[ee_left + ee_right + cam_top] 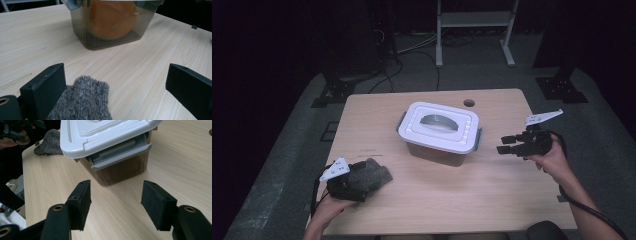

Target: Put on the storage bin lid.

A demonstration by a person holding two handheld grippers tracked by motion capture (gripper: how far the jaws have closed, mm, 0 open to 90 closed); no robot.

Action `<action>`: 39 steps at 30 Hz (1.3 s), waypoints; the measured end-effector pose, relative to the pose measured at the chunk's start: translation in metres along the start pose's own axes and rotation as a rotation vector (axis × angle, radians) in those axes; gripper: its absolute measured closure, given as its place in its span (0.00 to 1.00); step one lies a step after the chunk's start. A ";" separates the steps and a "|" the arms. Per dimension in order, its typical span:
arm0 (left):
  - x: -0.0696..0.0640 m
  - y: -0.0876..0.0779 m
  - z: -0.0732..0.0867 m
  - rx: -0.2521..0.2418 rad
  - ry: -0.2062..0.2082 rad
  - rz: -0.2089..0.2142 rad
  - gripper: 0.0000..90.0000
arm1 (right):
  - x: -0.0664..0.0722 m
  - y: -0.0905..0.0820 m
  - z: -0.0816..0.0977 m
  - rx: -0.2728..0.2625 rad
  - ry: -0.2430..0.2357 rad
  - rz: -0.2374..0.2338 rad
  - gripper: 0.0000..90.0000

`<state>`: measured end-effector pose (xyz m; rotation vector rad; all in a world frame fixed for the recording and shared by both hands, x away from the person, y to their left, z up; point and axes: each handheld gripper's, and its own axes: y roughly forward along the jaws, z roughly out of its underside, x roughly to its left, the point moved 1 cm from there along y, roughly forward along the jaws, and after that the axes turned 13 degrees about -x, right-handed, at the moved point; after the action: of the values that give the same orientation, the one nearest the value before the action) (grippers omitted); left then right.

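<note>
Grey fuzzy cloth (pixel 371 173) lies flat beside closed white-lidded box (pixel 439 132).

Black tongs (pixel 507 144) with square pads, brass-ringed screw holes, grey triangular plates, trailing cables.

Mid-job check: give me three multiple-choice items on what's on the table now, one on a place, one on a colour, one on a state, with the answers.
1. Where does the grey sock lie?
A. on the box lid
B. on the table by the left gripper
C. inside the box

2. What colour is the round thing inside the box?
A. orange
B. green
C. blue

3. How do the jaws of the right gripper stand?
A. shut on the sock
B. shut on the box latch
C. open, with nothing between them

Answers:
1 B, the left gripper view shows the sock on the table between that gripper's open jaws.
2 A, orange shows through the box's clear wall.
3 C, the right gripper view shows bare table between the jaws, short of the grey latch.
</note>
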<state>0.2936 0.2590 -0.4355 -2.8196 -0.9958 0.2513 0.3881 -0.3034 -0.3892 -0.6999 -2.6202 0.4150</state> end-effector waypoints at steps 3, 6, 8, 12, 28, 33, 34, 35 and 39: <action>0.000 0.000 0.000 0.000 -0.001 0.000 0.03 | -0.001 -0.001 0.006 0.002 0.013 0.001 0.44; 0.000 0.000 0.000 0.001 -0.002 0.001 0.03 | -0.002 -0.001 0.011 0.006 0.021 0.001 0.44; 0.000 0.001 0.000 0.000 -0.002 0.001 0.03 | -0.003 -0.001 0.015 0.008 0.027 0.002 0.44; 0.000 0.001 0.000 0.001 -0.003 0.001 0.03 | -0.004 -0.002 0.020 0.008 0.037 0.003 0.44; -0.001 0.003 0.001 0.006 -0.003 0.006 0.03 | -0.004 -0.003 0.045 0.014 0.074 -0.003 0.44; -0.001 0.003 0.001 0.008 -0.004 0.004 0.03 | -0.004 -0.007 0.054 -0.003 0.091 -0.005 0.44; -0.001 0.003 0.001 0.008 -0.004 0.005 0.03 | -0.004 -0.008 0.056 -0.008 0.096 -0.005 0.44; -0.001 0.003 0.001 0.007 -0.004 0.004 0.03 | -0.004 -0.009 0.057 -0.011 0.100 -0.003 0.44; -0.001 0.003 0.001 0.010 -0.002 0.005 0.03 | -0.003 -0.013 0.065 -0.021 0.107 0.002 0.44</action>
<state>0.2943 0.2560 -0.4373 -2.8135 -0.9858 0.2592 0.3565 -0.3273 -0.4426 -0.7111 -2.5267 0.3416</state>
